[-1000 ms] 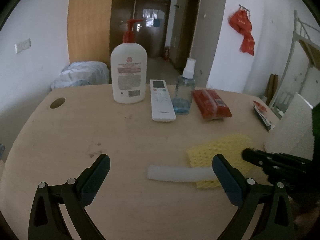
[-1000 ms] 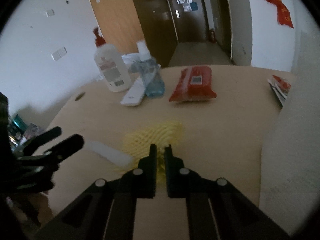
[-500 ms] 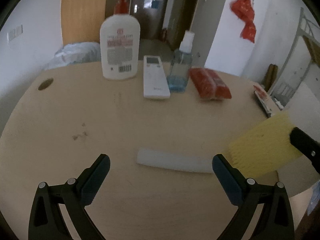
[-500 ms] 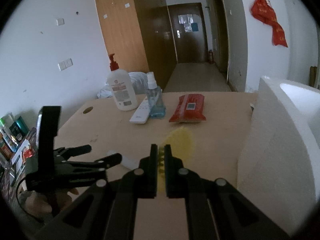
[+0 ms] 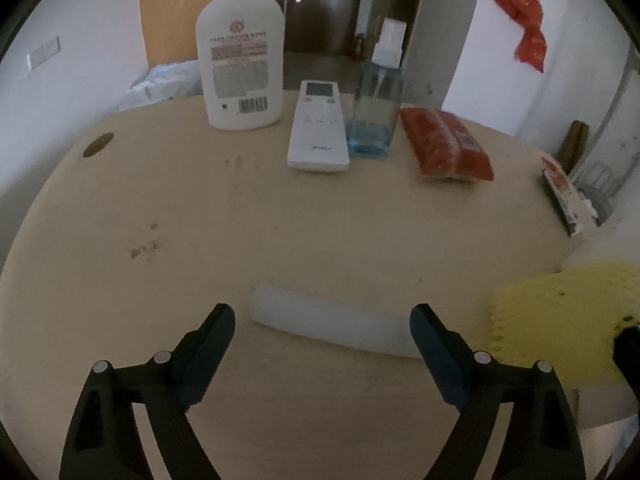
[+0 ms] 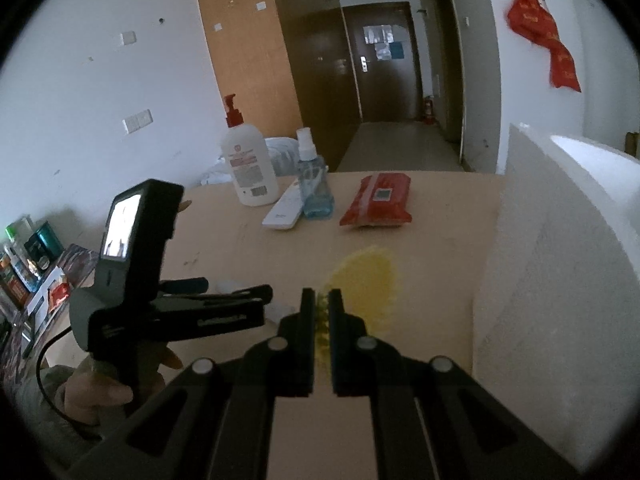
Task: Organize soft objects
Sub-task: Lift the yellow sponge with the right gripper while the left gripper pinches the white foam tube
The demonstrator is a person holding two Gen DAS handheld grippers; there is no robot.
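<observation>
My right gripper [image 6: 321, 298] is shut on a yellow foam net sleeve [image 6: 366, 280] and holds it in the air above the table, beside a white foam box [image 6: 560, 264]. The sleeve also shows at the right edge of the left wrist view [image 5: 560, 320]. My left gripper [image 5: 322, 320] is open and empty, low over the table, with a white foam strip [image 5: 328, 326] lying flat between its fingertips. The left gripper also shows in the right wrist view [image 6: 224, 304].
On the round wooden table [image 5: 280, 220] stand a white pump bottle [image 5: 240, 64], a white remote [image 5: 320, 132], a blue spray bottle [image 5: 378, 104] and a red wipes pack [image 5: 444, 146]. A small packet [image 5: 568, 200] lies at the right edge.
My right gripper has lifted the yellow sleeve off the table and carried it right, toward the foam box. My left gripper has moved forward over the white strip.
</observation>
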